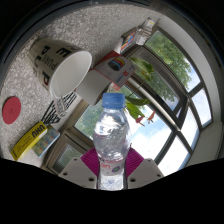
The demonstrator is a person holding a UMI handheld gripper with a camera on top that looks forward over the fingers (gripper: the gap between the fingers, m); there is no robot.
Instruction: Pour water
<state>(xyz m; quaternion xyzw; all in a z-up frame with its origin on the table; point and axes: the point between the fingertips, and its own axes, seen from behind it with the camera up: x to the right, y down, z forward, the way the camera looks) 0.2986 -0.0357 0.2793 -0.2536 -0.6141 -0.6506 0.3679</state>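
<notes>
Speckled grey stone countertop (95, 30) fills the upper background, and large windows with pale frames (175, 95) are seen to the right, with green trees beyond the glass; the whole scene is seen strongly tilted.

One clear plastic water bottle with a blue cap (111, 135) is seen, and it stands between the two fingers of the gripper (111, 168). One magenta pad (93, 160) can be made out beside the bottle's lower part; the other pad is largely hidden behind the bottle. The fingers appear pressed against the bottle's sides, so the jaws are judged to be clamped on it, though the contact itself is partly hidden. The cap is on the bottle.

One white paper cup with dark printed lettering (57, 65) is seen beyond the bottle, lying on its side relative to the view, its open mouth turned toward the bottle. One flat yellow packet (30, 140) lies near the cup. One small red round object (11, 109) sits on the counter apart from them. One small carton with coloured print (113, 66) is seen beside the cup.
</notes>
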